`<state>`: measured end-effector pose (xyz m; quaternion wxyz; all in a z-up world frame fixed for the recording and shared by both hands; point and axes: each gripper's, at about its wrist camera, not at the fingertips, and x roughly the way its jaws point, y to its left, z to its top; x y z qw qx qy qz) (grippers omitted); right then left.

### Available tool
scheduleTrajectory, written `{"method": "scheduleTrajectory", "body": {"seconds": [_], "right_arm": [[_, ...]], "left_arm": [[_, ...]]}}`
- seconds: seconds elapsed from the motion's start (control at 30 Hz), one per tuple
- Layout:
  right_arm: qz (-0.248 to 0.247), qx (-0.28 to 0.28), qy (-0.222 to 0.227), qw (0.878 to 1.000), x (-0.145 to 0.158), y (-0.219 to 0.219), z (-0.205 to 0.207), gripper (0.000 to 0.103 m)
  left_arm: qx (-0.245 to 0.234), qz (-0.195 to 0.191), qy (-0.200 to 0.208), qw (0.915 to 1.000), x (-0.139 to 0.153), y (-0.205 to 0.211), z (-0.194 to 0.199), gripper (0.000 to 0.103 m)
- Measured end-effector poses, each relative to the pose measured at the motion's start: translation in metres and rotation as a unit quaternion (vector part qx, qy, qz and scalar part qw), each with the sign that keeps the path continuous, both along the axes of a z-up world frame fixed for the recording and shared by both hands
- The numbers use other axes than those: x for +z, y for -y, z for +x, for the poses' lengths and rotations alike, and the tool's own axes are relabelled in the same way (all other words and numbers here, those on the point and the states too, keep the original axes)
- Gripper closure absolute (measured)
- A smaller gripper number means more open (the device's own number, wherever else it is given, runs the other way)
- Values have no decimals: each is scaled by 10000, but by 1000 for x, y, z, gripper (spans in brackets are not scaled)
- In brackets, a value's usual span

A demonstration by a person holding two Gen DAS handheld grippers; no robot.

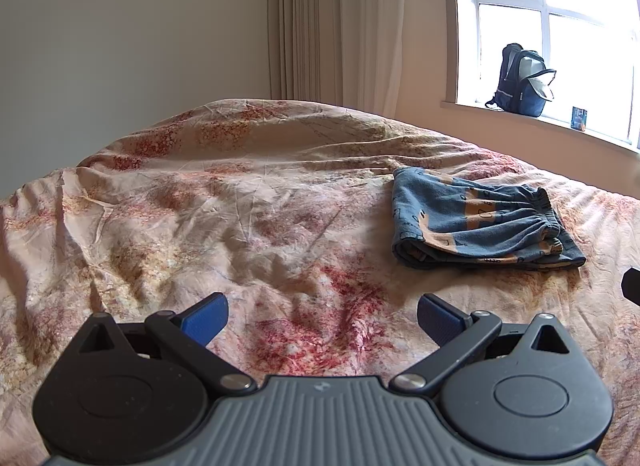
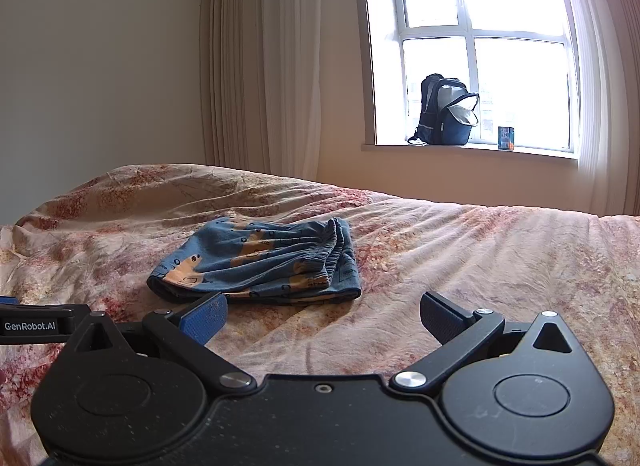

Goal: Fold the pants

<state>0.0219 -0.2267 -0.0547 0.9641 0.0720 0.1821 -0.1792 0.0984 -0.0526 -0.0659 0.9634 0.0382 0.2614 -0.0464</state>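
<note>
Both claws (image 1: pixel 322 316) (image 2: pixel 323 316) gape above bedspread (image 1: pixel 240 225); backpack (image 2: pixel 446 111) unzipped.

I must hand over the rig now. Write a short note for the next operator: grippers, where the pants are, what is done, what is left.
Left gripper: open, holds nothing, above the bedspread, apart from the pants.
Right gripper: open, holds nothing, just short of the pants' near edge.
Pants: blue patterned, lying on the bed as a compact folded bundle, waistband side toward the window side.
Done: the fold appears complete.
Left: probably nothing; perhaps tidy the slightly uneven layers at the waistband end.
</note>
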Motion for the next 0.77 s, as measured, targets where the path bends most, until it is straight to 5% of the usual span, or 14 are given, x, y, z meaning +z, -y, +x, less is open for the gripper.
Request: {"method": "scheduleTrajectory", "body": {"seconds": [0.77], "right_arm": [[30,13,-42,10000,-3,0,0,1]], "left_arm": [[80,54,-100,9999,0,1,0,0]]}}
